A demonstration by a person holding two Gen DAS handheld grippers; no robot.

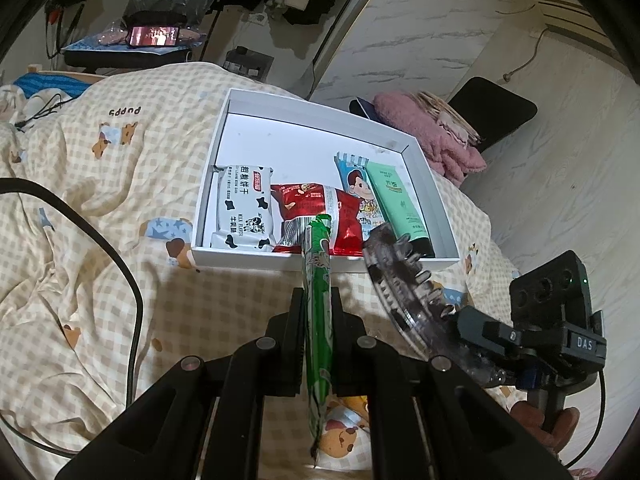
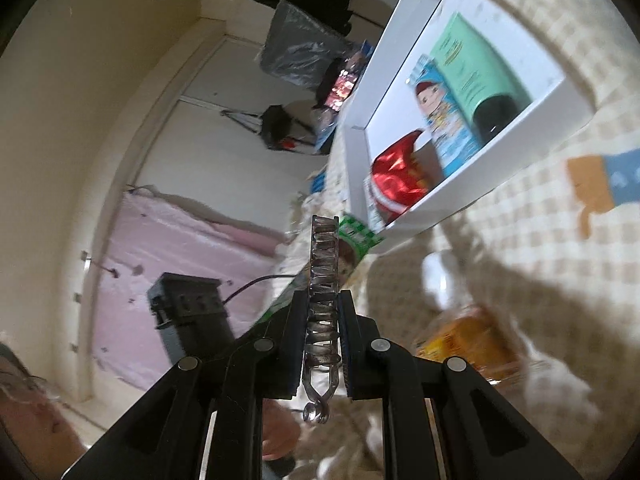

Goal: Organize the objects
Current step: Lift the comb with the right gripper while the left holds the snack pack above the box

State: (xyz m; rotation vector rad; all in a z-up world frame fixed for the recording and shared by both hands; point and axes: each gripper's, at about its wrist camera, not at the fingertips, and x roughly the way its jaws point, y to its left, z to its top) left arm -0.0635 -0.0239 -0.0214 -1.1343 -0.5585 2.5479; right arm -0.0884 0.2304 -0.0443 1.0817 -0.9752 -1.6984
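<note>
Green snack stick (image 1: 318, 320) was pinched in the left gripper (image 1: 318, 300); right gripper (image 2: 323, 312) clamped a hair claw (image 2: 322, 280) (could snag the box (image 1: 320, 258) rim, I'd guess).

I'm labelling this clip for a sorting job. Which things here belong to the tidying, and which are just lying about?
Part of the job:
- white box
- green packet in left gripper
- hair claw clip in right gripper
- cow-print packet, red packet, mint tube

Lying about:
- pink plush
- phone
</note>
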